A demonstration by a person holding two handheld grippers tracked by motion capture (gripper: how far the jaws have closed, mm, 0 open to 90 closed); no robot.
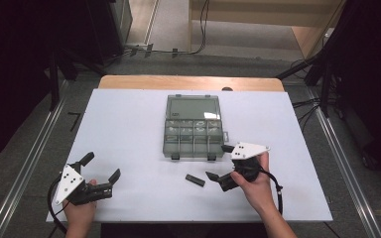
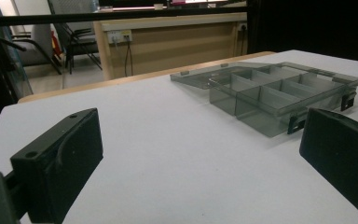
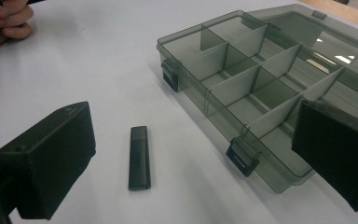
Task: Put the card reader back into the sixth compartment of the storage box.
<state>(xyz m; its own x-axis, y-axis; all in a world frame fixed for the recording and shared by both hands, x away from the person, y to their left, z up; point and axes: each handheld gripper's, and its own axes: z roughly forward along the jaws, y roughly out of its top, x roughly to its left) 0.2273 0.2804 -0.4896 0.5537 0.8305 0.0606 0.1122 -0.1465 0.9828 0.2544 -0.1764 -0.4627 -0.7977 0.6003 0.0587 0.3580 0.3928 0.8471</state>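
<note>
A grey see-through compartment box [image 1: 193,133] lies open at the middle of the white table [image 1: 129,124], its lid flat behind it and its cells looking empty. A small black stick [image 1: 195,180] lies flat in front of the box. My right gripper [image 1: 219,161] is open, just right of the stick and close to the box's front right latch. In the right gripper view the stick [image 3: 139,157] lies between the wide-apart jaws, with the box [image 3: 251,88] beyond. My left gripper [image 1: 101,167] is open at the front left, holding nothing. The left gripper view has the box [image 2: 279,91] far ahead on the right.
The other hand [image 3: 4,21] sits at the top left of the right gripper view. A wooden strip [image 1: 188,82] borders the table's far edge. Metal rails [image 1: 27,163] run along the floor on both sides. A wooden counter [image 2: 168,42] and chairs [image 2: 70,39] stand beyond the table.
</note>
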